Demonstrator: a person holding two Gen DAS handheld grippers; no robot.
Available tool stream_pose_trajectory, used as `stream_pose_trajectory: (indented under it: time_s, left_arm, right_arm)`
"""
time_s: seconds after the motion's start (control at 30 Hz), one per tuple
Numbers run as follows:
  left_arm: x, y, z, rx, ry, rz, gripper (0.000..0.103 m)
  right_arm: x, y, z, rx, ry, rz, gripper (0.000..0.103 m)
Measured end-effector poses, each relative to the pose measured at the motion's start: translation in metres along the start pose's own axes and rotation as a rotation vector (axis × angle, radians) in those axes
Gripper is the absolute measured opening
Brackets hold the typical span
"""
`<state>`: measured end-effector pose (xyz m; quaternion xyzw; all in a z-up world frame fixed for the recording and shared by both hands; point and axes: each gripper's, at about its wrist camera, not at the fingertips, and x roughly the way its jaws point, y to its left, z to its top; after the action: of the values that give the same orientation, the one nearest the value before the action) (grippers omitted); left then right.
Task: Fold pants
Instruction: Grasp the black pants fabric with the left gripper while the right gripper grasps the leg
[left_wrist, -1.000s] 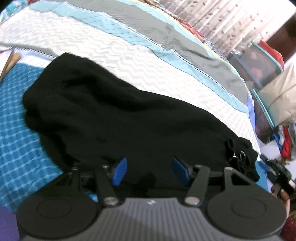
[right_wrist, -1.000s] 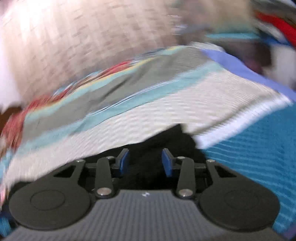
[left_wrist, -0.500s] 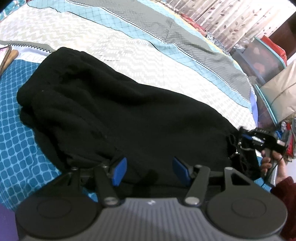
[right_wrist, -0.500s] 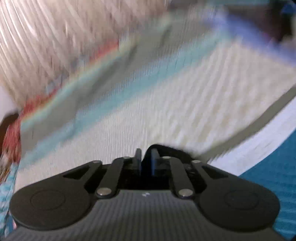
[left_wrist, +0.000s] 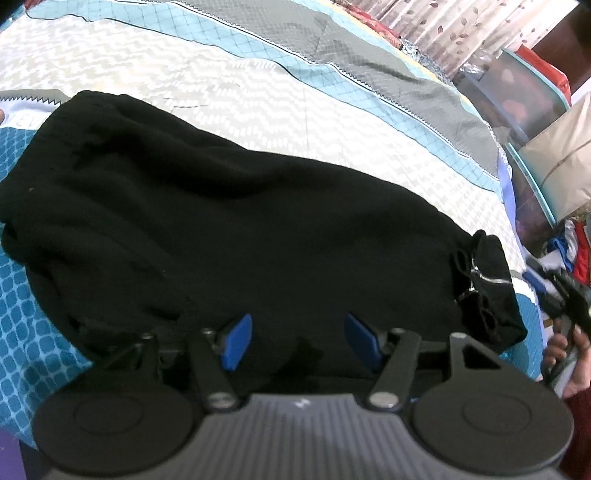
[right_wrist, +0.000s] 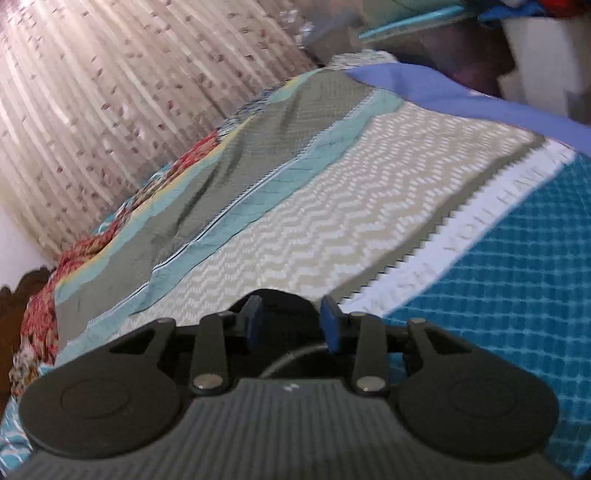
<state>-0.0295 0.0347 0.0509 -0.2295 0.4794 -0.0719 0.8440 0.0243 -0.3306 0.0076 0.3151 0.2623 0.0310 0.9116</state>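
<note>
Black pants lie folded across the patterned bedspread, their zipped cuff end at the right. My left gripper hangs open over the near edge of the pants, its blue pads apart above the cloth. In the right wrist view my right gripper has its jaws opening, and a bit of the black pants shows between the pads without being pinched. The left wrist view catches that right gripper just off the cuff end, held by a hand.
A floral curtain hangs behind the bed. Storage boxes and a beige bag stand past the bed's right end, with piled clothes beside them. The teal checked part of the bedspread lies right of the pants.
The right gripper shut on the pants' cuff end, then opened again and drew back from it. The left gripper crept forward over the pants and stayed open.
</note>
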Motion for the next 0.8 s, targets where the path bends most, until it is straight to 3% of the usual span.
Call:
stream_pose_trajectory:
  time_s: [0.2, 0.3, 0.4, 0.5, 0.6, 0.67, 0.8]
  left_arm:
    - [-0.029, 0.030, -0.006, -0.055, -0.059, 0.046, 0.058]
    - [-0.051, 0.058, -0.011, -0.119, -0.108, 0.077, 0.059]
    - [-0.077, 0.085, -0.015, -0.175, -0.173, 0.082, 0.060]
    - [-0.097, 0.112, -0.017, -0.228, -0.244, 0.106, 0.066]
    - [-0.102, 0.139, -0.018, -0.311, -0.272, 0.114, 0.073]
    - [-0.099, 0.154, -0.016, -0.365, -0.272, 0.093, 0.077]
    - [-0.086, 0.174, -0.008, -0.423, -0.274, 0.039, 0.081]
  right_arm:
    - [0.045, 0.027, -0.016, -0.036, 0.079, 0.036, 0.038]
    - [0.079, 0.038, -0.040, -0.074, 0.181, -0.031, 0.035]
    - [0.079, 0.056, -0.050, -0.206, 0.150, -0.094, 0.034]
    - [0.061, 0.070, -0.040, -0.218, 0.130, -0.144, 0.038]
    - [0.023, 0.089, -0.053, -0.295, 0.021, -0.112, 0.038]
    - [0.012, 0.103, -0.065, -0.302, -0.002, -0.080, 0.038]
    - [0.018, 0.135, -0.104, -0.252, 0.158, 0.091, 0.038]
